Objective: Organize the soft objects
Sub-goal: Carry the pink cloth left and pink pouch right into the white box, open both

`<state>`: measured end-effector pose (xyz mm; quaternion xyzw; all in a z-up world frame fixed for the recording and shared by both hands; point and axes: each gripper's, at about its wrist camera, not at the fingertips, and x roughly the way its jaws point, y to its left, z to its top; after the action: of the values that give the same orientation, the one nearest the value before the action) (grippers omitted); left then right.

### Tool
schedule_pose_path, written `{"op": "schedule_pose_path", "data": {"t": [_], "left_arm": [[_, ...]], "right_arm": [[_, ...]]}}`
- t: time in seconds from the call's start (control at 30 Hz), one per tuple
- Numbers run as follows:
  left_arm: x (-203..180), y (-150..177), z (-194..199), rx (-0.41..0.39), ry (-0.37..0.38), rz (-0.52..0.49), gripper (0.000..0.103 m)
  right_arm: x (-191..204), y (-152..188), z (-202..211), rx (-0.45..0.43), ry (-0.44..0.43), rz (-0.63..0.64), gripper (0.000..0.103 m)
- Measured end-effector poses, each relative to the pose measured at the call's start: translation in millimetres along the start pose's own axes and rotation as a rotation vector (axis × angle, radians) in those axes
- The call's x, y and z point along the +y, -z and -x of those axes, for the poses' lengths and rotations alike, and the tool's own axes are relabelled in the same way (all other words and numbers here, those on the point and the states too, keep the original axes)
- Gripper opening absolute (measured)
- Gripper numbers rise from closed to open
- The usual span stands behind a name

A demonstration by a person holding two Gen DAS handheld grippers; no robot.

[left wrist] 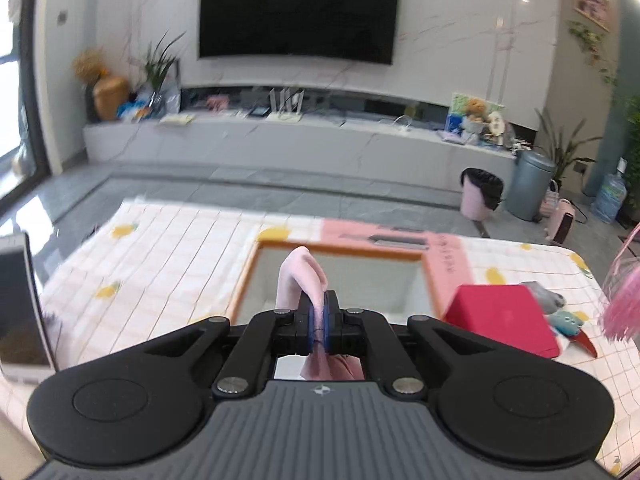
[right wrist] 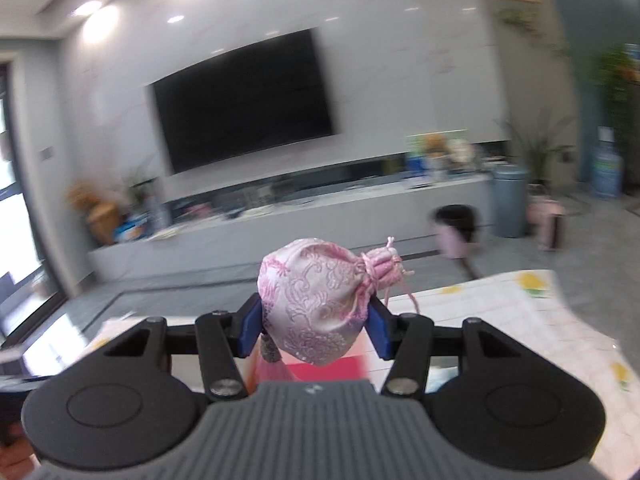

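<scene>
My left gripper [left wrist: 319,322] is shut on a pale pink soft cloth piece [left wrist: 301,276], which loops up above the blue pads and hangs below them. It is held just in front of an open box with an orange rim [left wrist: 340,249] and white inside. My right gripper [right wrist: 316,326] is shut on a pink embroidered drawstring pouch [right wrist: 316,300], held high above the table; its pink tassel [right wrist: 272,368] hangs below, and the tassel also shows at the right edge of the left wrist view [left wrist: 622,308].
The table has a white checked cloth with lemon prints [left wrist: 160,264]. A red box [left wrist: 504,320] stands right of the orange-rimmed box, with grey and teal soft toys [left wrist: 560,312] behind it. A phone-like device [left wrist: 20,304] stands at the left edge.
</scene>
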<state>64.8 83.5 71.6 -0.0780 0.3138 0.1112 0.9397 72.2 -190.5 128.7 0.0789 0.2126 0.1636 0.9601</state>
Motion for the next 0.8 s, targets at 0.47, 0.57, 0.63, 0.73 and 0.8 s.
{"op": "schedule_pose_path", "data": {"t": [0.47,0.57,0.63,0.73,0.8], "left_arm": [[57,30,-49,0.235,0.054,-0.001,0.005],[48,41,-60,0.287,0.023,-0.082,0.005],[47,47,-72,0.311,-0.01,-0.093,0.005],[40,51,-77,0.292,-0.013,-0.115,0.005],[37,49,-77,0.278,-0.007,-0.12,0.005]], "right_arm": [[134,91,-103,0.301,-0.316,0.253,0.054],[139,110,-125,0.376,-0.305,0.279,0.054],[140,119,-133,0.412,-0.283,0.296,0.054],[138,123,-143,0.444,-0.26,0.294,0.054],[135,126,-140,0.456,-0.258,0.296,0.054]]}}
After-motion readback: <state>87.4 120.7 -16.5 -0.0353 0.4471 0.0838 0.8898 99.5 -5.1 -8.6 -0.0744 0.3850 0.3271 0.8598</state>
